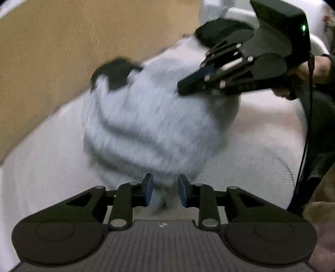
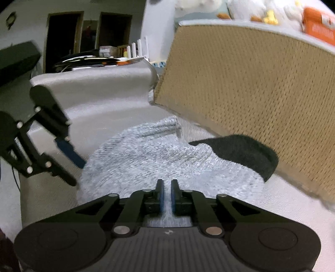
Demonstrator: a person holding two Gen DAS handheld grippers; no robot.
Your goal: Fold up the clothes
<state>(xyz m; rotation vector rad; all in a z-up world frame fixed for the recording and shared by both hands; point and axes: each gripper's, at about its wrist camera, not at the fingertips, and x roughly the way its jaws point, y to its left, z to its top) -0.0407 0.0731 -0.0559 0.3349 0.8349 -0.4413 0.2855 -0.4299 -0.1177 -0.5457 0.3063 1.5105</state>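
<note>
A grey knit garment point(image 1: 150, 125) with black trim point(image 1: 117, 71) lies bunched on a white cushioned surface point(image 1: 251, 136), blurred by motion. A pinch of its near edge fills the gap between the blue pads of my left gripper point(image 1: 165, 188). At the upper right, my right gripper point(image 1: 182, 87) is clamped on the garment's far side. In the right wrist view, the garment point(image 2: 167, 159) spreads ahead with a black cuff point(image 2: 240, 152) at the right. There my right gripper point(image 2: 166, 192) holds a narrow fold, and my left gripper point(image 2: 78, 174) meets the cloth's left edge.
A tan mesh panel point(image 2: 251, 83) leans close behind the garment, also visible as the tan panel point(image 1: 52, 52). A hand point(image 1: 314, 69) and a black cable point(image 1: 305, 136) are at the right. A cluttered shelf point(image 2: 104, 52) and plush toys point(image 2: 251, 10) sit beyond.
</note>
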